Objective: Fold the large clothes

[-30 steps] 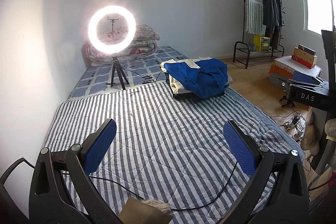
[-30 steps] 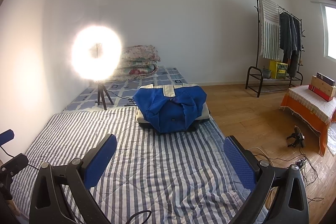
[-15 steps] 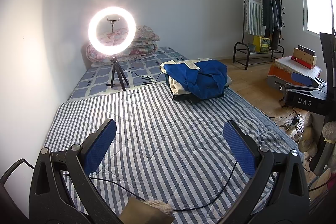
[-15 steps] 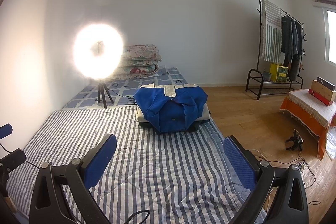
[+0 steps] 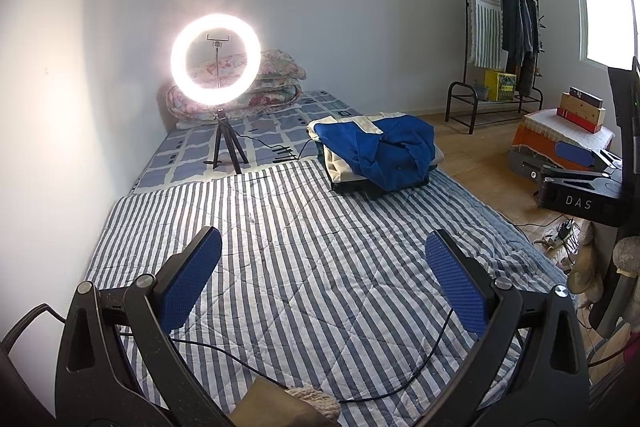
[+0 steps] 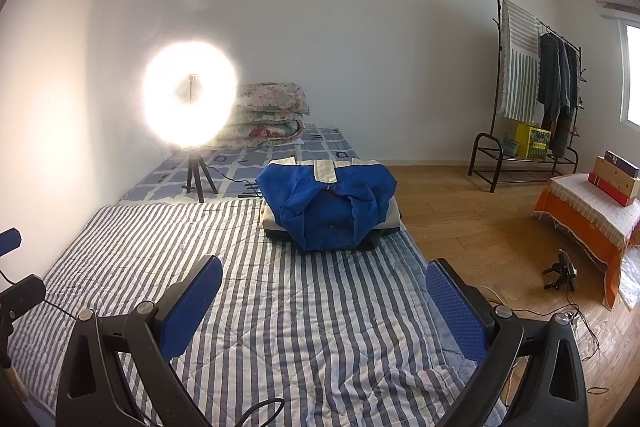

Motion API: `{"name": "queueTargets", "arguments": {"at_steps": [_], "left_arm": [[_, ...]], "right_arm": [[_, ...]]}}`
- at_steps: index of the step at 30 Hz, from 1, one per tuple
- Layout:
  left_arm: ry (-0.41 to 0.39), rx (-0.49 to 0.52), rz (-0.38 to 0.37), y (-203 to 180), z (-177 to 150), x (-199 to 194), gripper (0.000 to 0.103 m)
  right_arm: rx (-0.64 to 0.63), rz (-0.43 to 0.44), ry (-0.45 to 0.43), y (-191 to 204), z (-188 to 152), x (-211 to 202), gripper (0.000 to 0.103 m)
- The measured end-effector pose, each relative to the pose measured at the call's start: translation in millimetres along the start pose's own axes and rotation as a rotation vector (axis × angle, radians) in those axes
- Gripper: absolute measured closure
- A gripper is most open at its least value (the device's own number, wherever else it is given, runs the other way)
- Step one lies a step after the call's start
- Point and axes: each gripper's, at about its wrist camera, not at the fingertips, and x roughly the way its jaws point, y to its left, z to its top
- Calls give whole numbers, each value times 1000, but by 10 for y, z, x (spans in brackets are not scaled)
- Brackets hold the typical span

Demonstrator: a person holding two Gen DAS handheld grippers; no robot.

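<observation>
Left gripper point(image 5: 322, 283) agape, right gripper point(image 6: 324, 301) agape; blue garment point(image 6: 328, 211) folded on striped quilt point(image 6: 280, 307).

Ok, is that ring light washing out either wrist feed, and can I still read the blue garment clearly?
Left wrist view: the ring light keeps a clean ring shape, with only a mild halo on the wall. Right wrist view: it blooms into a solid white disc, hazing the wall beside it. The blue garment stays sharp and evenly lit in both. Fisheye bending curves the clothes rack near the edges.
</observation>
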Motion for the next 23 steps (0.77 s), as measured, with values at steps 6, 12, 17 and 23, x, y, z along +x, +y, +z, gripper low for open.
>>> {"name": "queueTargets", "arguments": {"at_steps": [6, 12, 17, 23], "left_arm": [[-4, 0, 6, 2, 6, -17, 0], [-4, -2, 8, 10, 19, -16, 0], [-16, -1, 17, 1, 14, -39, 0], [-32, -2, 25, -27, 14, -90, 0]], "right_arm": [[-6, 2, 2, -1, 3, 12, 0], [-6, 1, 2, 3, 2, 11, 0], [-7, 1, 4, 5, -6, 18, 0], [-7, 2, 7, -17, -27, 26, 0]]}}
